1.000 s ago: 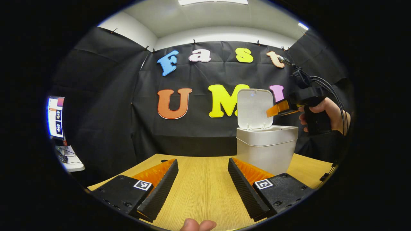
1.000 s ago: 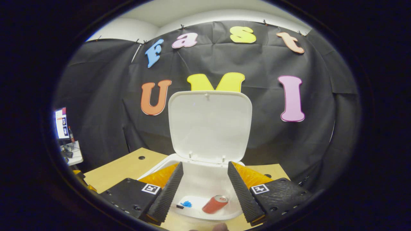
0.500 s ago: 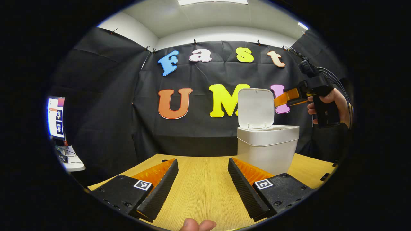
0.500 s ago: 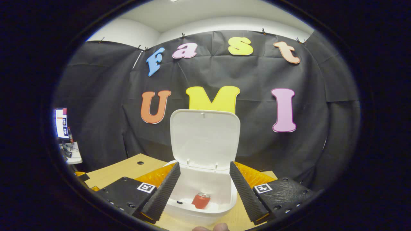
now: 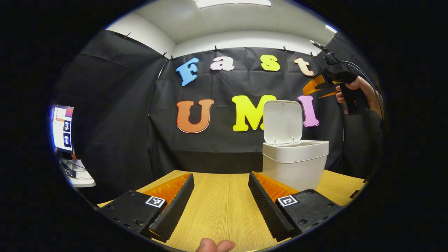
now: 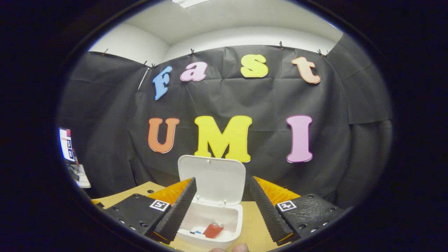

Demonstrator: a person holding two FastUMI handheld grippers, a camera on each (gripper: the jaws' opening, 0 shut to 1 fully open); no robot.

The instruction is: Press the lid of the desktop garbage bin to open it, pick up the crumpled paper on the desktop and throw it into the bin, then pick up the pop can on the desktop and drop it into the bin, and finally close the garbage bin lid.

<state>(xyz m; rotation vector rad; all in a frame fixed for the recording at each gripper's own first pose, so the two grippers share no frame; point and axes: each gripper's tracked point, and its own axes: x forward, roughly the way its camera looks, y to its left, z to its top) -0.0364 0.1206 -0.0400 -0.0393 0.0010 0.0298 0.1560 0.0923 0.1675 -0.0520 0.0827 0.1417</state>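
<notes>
Black cloth walls close off the booth behind a wooden table, with a screen off to one side.

Bin stands on the table toward its far edge, lid tipped up on its rear hinge, nearly upright. From the right gripper view, the open mouth of the bin shows the can lying on its side at the bottom, with a small blue scrap beside it. Crumpled paper as such I cannot make out in there; it may be pale against the pale floor of the bin, and none lies on the stretch of table in view.

Right gripper hovers well above the bin, its jaws spread wide with nothing between them. In the left gripper view it sits high to the side of the lid, held by a hand, clear of the bin.

Left gripper hangs low over bare table, jaws equally wide and holding nothing, well apart from the bin.

Judged from this, 3 of the 4 steps look done: lid opened, paper probably in, can dropped. Only 1 is left, closing the lid. That calls for a push on the lid's top edge, forward and down until it latches.
</notes>
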